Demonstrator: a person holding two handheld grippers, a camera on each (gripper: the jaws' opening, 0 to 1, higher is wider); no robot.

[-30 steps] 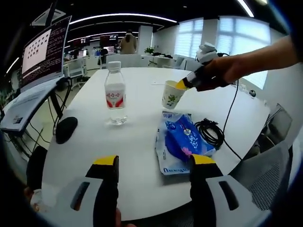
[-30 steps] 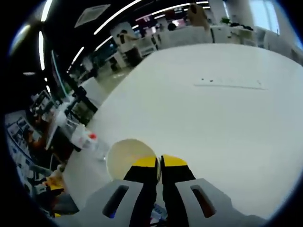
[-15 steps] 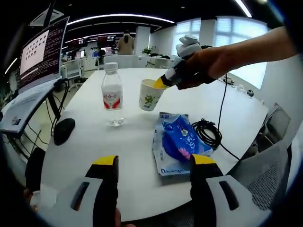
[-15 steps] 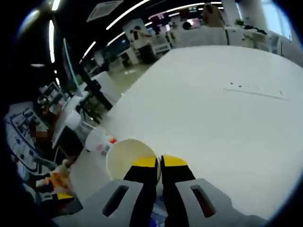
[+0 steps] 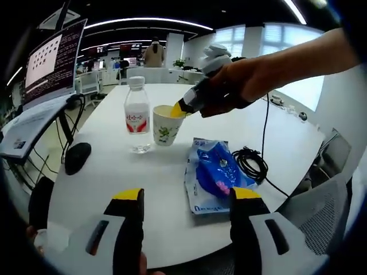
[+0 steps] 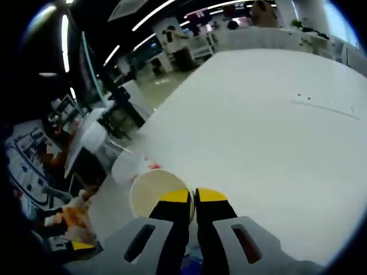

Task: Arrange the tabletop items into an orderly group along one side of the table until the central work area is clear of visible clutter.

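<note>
The right hand-held gripper is clamped on the rim of the paper cup, which is just beside the water bottle on the white table. The left hand-held gripper hangs wide apart, holding nothing, nearer than the blue packet and black cable, both well right of the bottle.

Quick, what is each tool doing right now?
Left tool: open, holding nothing.
Right tool: shut on the paper cup rim, beside the water bottle.

Cup just right of bottle; packet nearer, cable beside it, mouse far left.
</note>
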